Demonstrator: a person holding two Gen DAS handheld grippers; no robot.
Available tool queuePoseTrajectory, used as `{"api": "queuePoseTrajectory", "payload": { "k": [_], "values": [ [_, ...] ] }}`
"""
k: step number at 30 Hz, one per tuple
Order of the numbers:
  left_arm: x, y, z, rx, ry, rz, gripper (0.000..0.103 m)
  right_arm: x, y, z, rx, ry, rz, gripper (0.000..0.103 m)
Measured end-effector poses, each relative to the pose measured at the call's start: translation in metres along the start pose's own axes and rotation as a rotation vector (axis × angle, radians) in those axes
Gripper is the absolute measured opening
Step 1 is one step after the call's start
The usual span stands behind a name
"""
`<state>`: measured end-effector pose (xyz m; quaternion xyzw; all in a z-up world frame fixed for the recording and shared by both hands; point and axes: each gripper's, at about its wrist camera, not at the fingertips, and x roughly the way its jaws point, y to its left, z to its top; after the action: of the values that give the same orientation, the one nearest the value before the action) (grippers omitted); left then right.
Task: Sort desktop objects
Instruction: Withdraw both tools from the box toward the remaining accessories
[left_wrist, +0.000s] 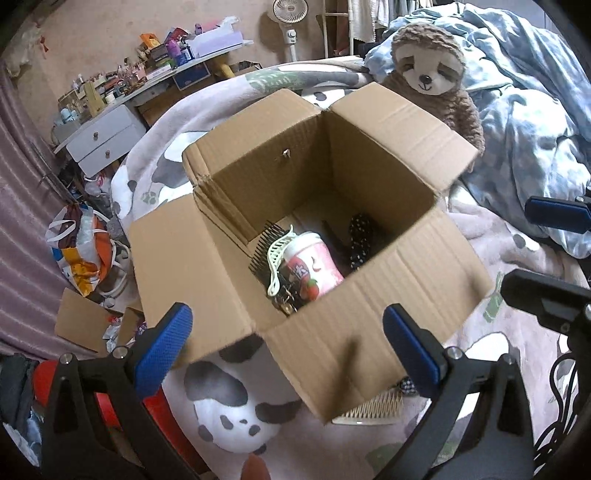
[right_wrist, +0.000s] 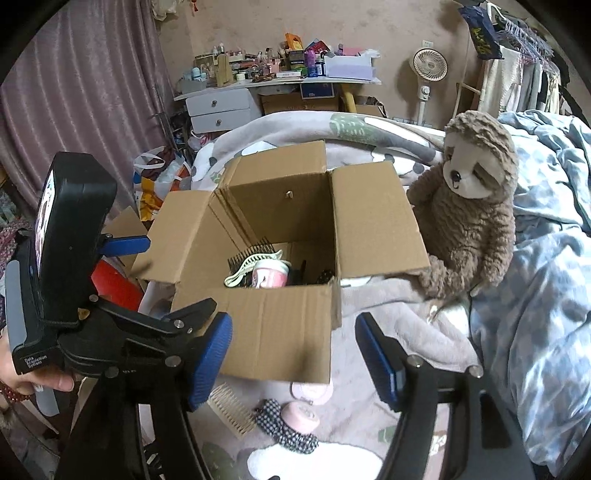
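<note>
1. Cardboard box (left_wrist: 325, 236): stands on a panda-print blanket (left_wrist: 229, 406) on the bed, all four flaps folded outward, top open.
2. Box contents: a pink cup with strawberry print (left_wrist: 314, 266) lying on its side; a black bristle hairbrush (left_wrist: 264, 247) just behind it; a cream claw hair clip (left_wrist: 277, 258) resting against both; a black polka-dot item (left_wrist: 360, 236) toward the right wall, possibly a scrunchie, too shadowed to tell.
3. Items outside the box, on the blanket just in front of its near flap: a beige comb (right_wrist: 234, 410), a checked scrunchie (right_wrist: 284, 428), a small pink round jar (right_wrist: 301, 415) touching the scrunchie, and a pink compact (right_wrist: 312, 391) partly under the flap.
4. Left gripper (left_wrist: 288, 347): blue-padded fingers spread wide, nothing between them, held above the near flap.
5. Right gripper (right_wrist: 293, 358): fingers likewise apart and empty, facing the box front.
6. Sloth plush toy (right_wrist: 469, 206): sits upright just right of the box.
</note>
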<state>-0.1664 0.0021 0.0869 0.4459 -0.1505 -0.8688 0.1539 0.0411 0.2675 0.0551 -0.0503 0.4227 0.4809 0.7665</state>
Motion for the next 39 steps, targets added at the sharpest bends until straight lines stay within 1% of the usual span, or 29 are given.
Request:
{"api": "queuePoseTrajectory", "payload": {
  "k": [6, 17, 24, 31, 39],
  "values": [
    [-0.012, -0.004, -0.015, -0.013, 0.004, -0.004, 0.103, -0.014, 0.006, -0.020, -0.006, -0.022, 0.004, 0.071],
    [-0.027, -0.013, -0.050, -0.035, 0.032, -0.004, 0.103, -0.017, 0.014, -0.056, -0.005, 0.004, 0.019, 0.071],
    [-0.017, -0.018, -0.082, -0.086, 0.088, 0.001, 0.103, -0.012, 0.017, -0.088, -0.012, 0.014, 0.040, 0.071],
    [-0.004, -0.035, -0.108, -0.120, 0.138, 0.006, 0.103, 0.007, 0.022, -0.119, -0.043, 0.067, 0.050, 0.071],
    [0.022, -0.045, -0.136, -0.181, 0.209, 0.006, 0.103, 0.032, 0.021, -0.147, -0.069, 0.123, 0.046, 0.071]
  ]
}}
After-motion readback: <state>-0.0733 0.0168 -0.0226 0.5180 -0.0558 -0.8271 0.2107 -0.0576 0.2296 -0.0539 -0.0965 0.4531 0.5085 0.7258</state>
